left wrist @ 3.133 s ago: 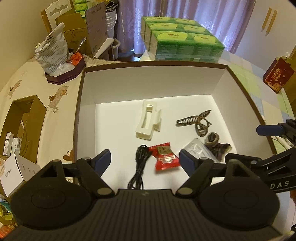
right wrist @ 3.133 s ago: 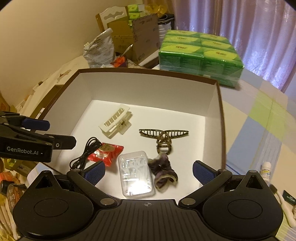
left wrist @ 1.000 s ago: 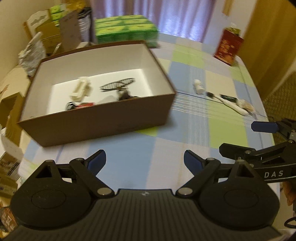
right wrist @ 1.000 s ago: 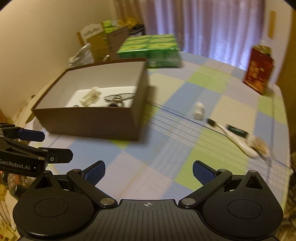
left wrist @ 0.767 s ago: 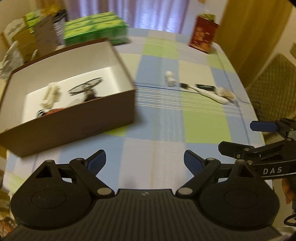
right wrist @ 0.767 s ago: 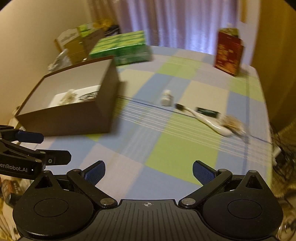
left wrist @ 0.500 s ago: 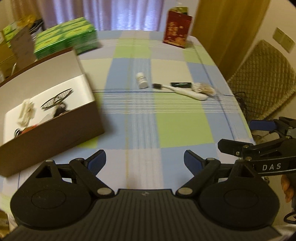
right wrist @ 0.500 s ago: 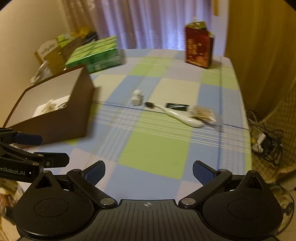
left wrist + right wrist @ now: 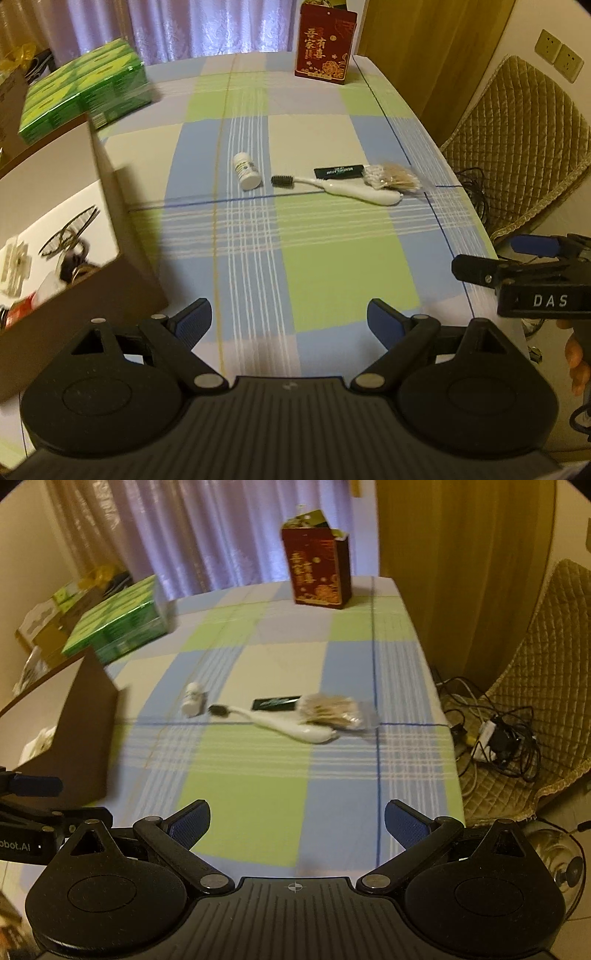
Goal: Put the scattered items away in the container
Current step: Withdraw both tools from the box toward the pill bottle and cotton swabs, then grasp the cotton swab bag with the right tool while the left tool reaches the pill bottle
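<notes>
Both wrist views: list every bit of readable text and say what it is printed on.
"DAS": on the right gripper, seen in the left wrist view.
"obot.AI": cut off at the frame edge, on the left gripper, seen in the right wrist view.
"吾家有喜": gold characters on the red box.
White bottle, black packet, green packs: print too small or blurred to read.
</notes>
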Demonstrator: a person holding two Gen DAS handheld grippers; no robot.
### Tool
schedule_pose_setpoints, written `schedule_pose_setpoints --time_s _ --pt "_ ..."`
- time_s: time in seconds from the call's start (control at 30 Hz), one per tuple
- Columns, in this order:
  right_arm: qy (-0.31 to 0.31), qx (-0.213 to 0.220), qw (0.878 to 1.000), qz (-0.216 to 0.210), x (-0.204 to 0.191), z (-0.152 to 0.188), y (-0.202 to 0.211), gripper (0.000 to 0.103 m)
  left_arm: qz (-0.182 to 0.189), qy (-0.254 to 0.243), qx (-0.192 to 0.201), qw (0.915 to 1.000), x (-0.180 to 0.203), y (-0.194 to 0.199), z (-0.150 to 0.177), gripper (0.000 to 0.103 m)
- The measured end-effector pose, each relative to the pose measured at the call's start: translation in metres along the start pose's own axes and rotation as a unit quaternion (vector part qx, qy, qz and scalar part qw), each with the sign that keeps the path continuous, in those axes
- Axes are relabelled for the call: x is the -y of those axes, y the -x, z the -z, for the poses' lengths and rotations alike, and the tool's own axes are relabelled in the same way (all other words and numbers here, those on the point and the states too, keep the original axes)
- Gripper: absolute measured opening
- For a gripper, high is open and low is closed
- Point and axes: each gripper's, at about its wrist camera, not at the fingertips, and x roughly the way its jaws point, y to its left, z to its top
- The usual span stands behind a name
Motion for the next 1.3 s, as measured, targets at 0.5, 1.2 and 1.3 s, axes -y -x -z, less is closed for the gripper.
schedule_pose_setpoints --time_s 0.5,1.2,1.3 --pt "-0.035 0.007 0.999 0.030 0.027 -0.049 -0.080 0.103 -0.003 -0.004 -0.014 0.9999 -0.010 -0.081 -0.070 0.089" --pt "-0.013 -0.013 0.997 0.076 0.040 -0.074 -0.171 0.077 -0.022 0.046 -0.018 0.9985 -0.044 -0.163 -0.120 0.085" --pt "-0.006 -0.011 0.997 0.078 0.042 -0.075 -0.171 0.075 -0.024 0.053 -0.019 0.9981 -0.047 -0.170 -0.123 0.076"
